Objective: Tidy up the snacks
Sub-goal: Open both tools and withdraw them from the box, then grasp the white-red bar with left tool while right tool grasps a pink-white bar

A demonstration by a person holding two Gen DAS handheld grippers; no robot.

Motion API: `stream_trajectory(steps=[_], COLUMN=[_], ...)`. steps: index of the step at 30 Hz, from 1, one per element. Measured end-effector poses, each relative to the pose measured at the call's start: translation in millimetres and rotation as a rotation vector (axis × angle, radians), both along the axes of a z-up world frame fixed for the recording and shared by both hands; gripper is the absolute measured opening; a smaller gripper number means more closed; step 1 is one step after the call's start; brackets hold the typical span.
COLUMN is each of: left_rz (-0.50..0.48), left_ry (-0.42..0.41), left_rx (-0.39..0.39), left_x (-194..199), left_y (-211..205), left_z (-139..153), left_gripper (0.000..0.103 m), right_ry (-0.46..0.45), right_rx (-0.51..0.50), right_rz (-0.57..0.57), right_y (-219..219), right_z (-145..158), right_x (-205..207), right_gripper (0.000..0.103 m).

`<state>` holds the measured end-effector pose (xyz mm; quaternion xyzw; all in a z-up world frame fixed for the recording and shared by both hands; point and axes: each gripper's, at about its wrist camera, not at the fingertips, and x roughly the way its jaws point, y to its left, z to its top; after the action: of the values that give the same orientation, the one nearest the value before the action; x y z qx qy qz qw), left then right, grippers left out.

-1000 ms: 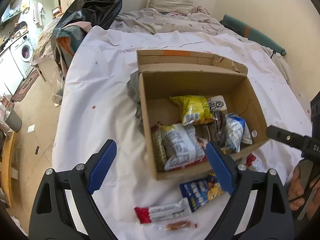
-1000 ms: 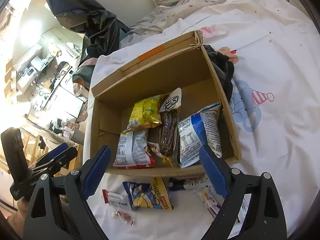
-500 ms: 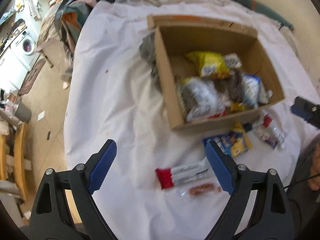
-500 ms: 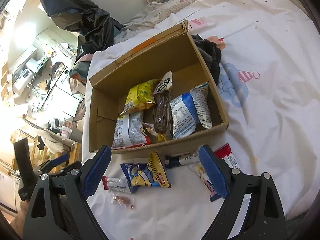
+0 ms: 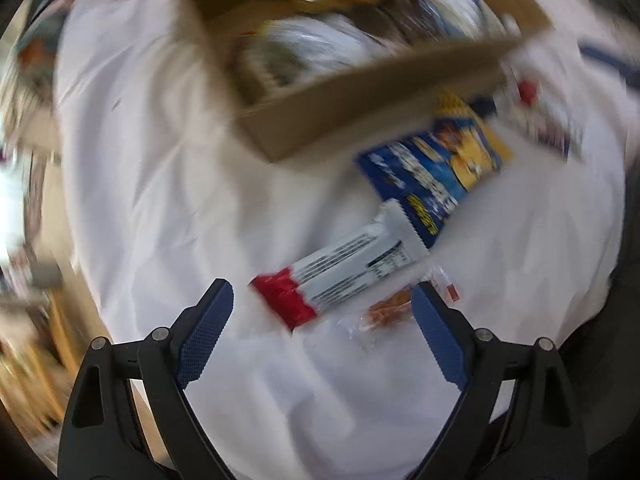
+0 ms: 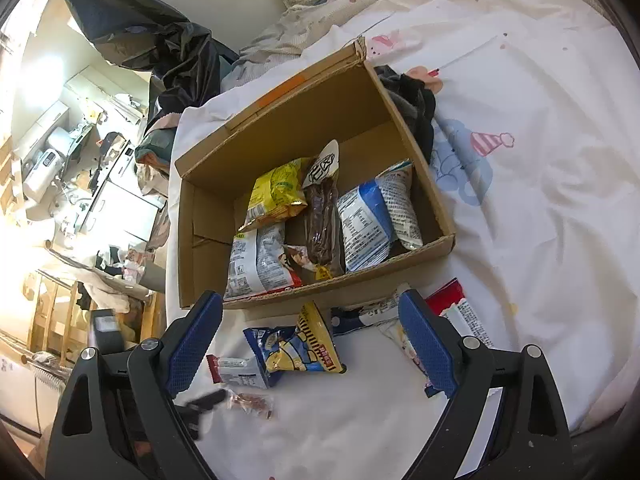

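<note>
Snacks [image 5: 352, 268] blurred — box [image 5: 360, 92] top cropped

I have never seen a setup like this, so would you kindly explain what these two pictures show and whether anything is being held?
There is no robot here: a person carries a hand-held gripper in each hand, and a wide-angle camera on each one looks forward between its two blue-padded fingers.

The blurred picture comes from the left hand-held gripper, pointing steeply down at a red and white bar wrapper and a small clear packet on the white sheet.

The sharp picture comes from the right hand-held gripper. It shows a cardboard box with several snack bags already inside, and more snacks loose on the sheet in front of it, among them a blue and yellow bag.

Both grippers stand open and hold nothing.
</note>
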<state>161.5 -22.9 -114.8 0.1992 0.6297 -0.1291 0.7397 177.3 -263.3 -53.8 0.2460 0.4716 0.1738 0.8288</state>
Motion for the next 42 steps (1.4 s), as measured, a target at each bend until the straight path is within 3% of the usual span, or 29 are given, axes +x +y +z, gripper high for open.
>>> stream_trajectory(steps=[3,5,8,10,16,21,27,30,33,36,40,42], left_rz=[-0.079,-0.088,-0.072,-0.063,-0.053,0.015,0.189,0.294,0.405,0.433,0.426,0.420], left_ry=[0.062,0.061,0.058,0.086,0.105,0.070,0.029,0.000,-0.030,-0.062,-0.075,-0.076], left_rx=[0.045,0.045,0.031,0.033,0.016,-0.078,-0.277,-0.286,-0.296,-0.303,-0.313,-0.319], left_x=[0,2,7,8,6,-4,-18,-25,-30,-34,-29,-28], left_y=[-14,-17,-16,-13,-9,2,27,43,62,64,61,57], left_z=[-19,-23,-24,-29,-29,5,42,44,44,45,47,46], left_gripper=[0.087,0.087,0.069,0.051,0.027,0.026,0.026,0.026,0.026,0.026,0.026,0.026], right_ry=[0.000,0.002,0.010,0.019,0.023,0.021,0.064,0.082,0.094,0.159,0.242,0.275], right_rx=[-0.003,-0.002,0.001,0.009,0.018,0.027,0.102,0.123,0.046,-0.048,-0.125,-0.148], right_rz=[0.008,0.009,0.003,-0.002,-0.003,-0.022,-0.061,-0.074,-0.091,-0.088,0.012,0.082], right_y=[2,1,1,0,-1,-7,-21,-26,-32,-33,-19,-8], right_z=[-1,-2,-4,-5,-7,-5,-13,-14,-13,-23,-41,-50], right_x=[1,2,3,5,6,4,7,7,2,0,8,11], right_gripper=[0.092,0.092,0.092,0.092,0.092,0.092,0.092,0.092,0.092,0.092,0.090,0.076])
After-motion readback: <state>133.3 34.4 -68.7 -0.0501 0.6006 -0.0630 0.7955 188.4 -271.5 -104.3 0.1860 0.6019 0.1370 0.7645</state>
